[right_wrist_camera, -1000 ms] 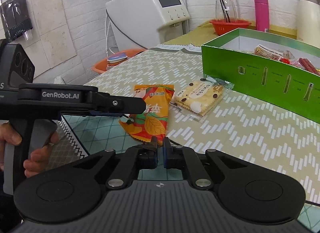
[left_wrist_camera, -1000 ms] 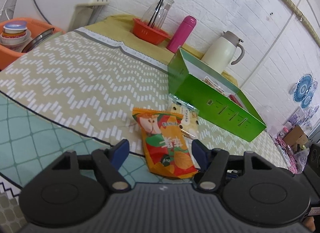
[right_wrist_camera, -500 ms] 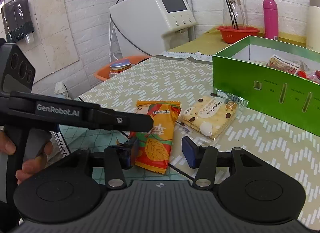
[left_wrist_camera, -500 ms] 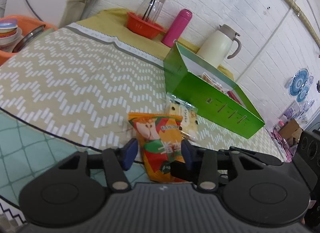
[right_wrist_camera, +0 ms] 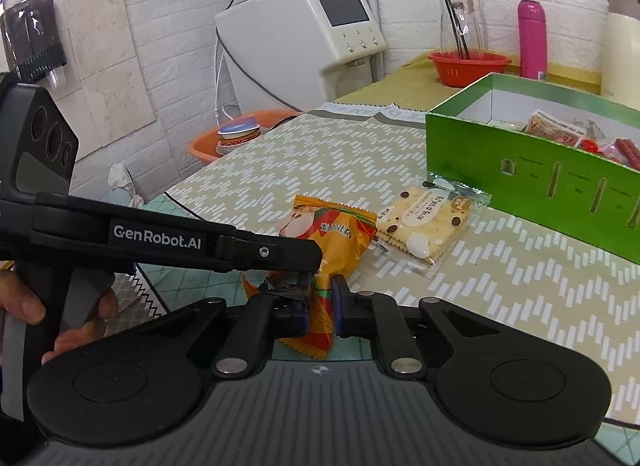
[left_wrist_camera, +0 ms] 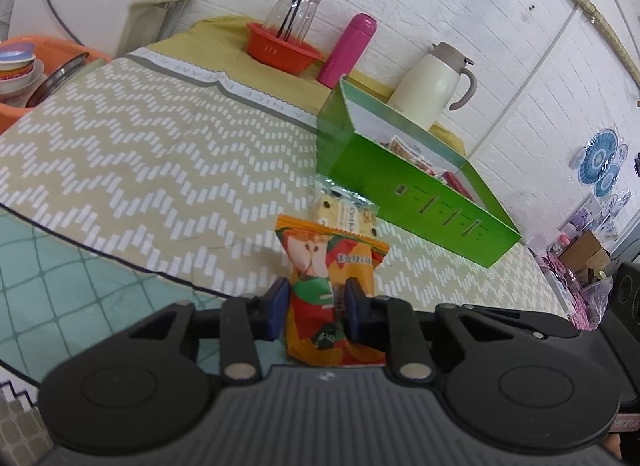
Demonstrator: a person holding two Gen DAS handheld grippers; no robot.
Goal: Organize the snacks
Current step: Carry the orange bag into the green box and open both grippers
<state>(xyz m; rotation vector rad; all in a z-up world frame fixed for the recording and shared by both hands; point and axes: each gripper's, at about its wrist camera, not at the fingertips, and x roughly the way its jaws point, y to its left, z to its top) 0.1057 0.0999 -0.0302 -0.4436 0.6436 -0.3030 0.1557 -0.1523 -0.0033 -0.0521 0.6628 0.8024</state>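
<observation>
Status: partly done. The green box (right_wrist_camera: 532,169) already holds several snacks; two remain on the table (left_wrist_camera: 140,169): the orange packet (left_wrist_camera: 332,282) and the cracker pack (right_wrist_camera: 428,225), which lies just beside the box.

Both grippers have just closed on the orange packet. The left gripper (left_wrist_camera: 316,308) pinches its near end. The right gripper (right_wrist_camera: 322,306) clamps the same end, apparently one edge; the left tool partly blocks that view. The packet's far end rises off the table.

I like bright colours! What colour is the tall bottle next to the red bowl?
The bottle is bright pink, clearest in the right wrist view.
</observation>
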